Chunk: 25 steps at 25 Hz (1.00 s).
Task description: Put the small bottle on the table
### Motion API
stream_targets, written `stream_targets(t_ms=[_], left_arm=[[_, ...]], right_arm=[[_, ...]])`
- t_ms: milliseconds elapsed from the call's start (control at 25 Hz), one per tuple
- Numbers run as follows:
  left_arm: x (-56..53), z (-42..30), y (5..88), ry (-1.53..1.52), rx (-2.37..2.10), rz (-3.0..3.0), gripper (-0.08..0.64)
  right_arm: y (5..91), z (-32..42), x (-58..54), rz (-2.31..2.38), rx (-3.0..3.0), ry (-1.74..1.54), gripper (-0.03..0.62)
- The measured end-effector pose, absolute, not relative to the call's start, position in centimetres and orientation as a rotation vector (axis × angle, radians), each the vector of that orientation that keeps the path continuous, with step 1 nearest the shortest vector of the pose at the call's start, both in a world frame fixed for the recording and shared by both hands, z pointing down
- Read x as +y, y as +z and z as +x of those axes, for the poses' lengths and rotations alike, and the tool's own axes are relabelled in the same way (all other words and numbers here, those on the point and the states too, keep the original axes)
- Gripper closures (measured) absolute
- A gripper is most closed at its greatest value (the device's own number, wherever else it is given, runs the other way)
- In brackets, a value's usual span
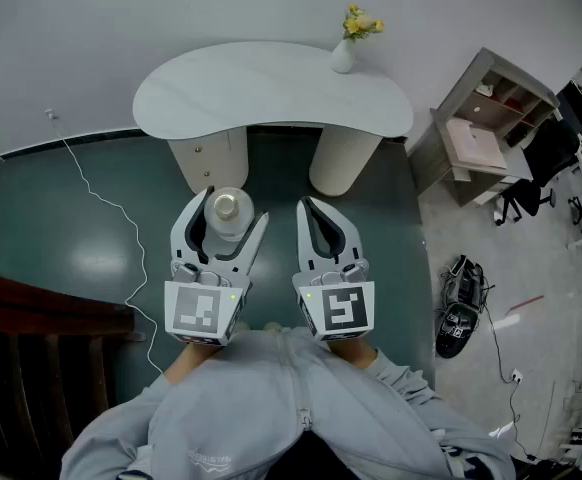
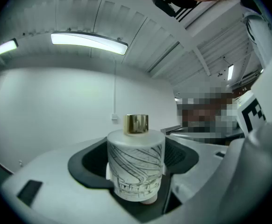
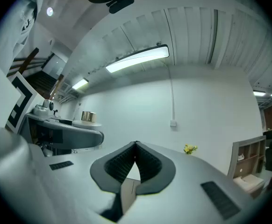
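The small bottle (image 1: 228,213) is white frosted glass with a line drawing and a gold cap (image 2: 136,123). It stands upright between the pads of my left gripper (image 1: 229,220), which is shut on its body (image 2: 136,164) and holds it over the dark floor, short of the white table (image 1: 271,93). My right gripper (image 1: 306,208) hovers just to the right of it, shut and empty, its tips meeting (image 3: 136,146). In the right gripper view the bottle's cap (image 3: 88,116) shows at the left.
A white vase with yellow flowers (image 1: 344,53) stands on the table's far right side. A wooden shelf unit (image 1: 486,128), an office chair (image 1: 531,183) and a black bag (image 1: 461,303) are to the right. A white cable (image 1: 101,203) trails across the floor at left, beside a dark wooden railing (image 1: 31,318).
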<state>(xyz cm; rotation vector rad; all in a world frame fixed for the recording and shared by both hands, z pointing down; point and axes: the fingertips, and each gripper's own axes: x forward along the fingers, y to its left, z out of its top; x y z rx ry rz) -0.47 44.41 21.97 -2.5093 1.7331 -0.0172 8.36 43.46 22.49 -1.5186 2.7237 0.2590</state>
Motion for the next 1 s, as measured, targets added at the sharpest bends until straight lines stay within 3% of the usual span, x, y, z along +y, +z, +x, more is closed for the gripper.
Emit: stream_targets(t_ms=[560,1000], left_arm=[[41.9,2.1,22.8,-0.003,1.746,-2.517,0.227],[32.2,0.2,24.4,-0.005,1.724,-2.543,0.227]], right_arm=[[22.7,10.4,41.1,-1.468,2.732,0.297,0.566],[24.2,8.7,31.6,-1.500,2.729,0.252,0.566]])
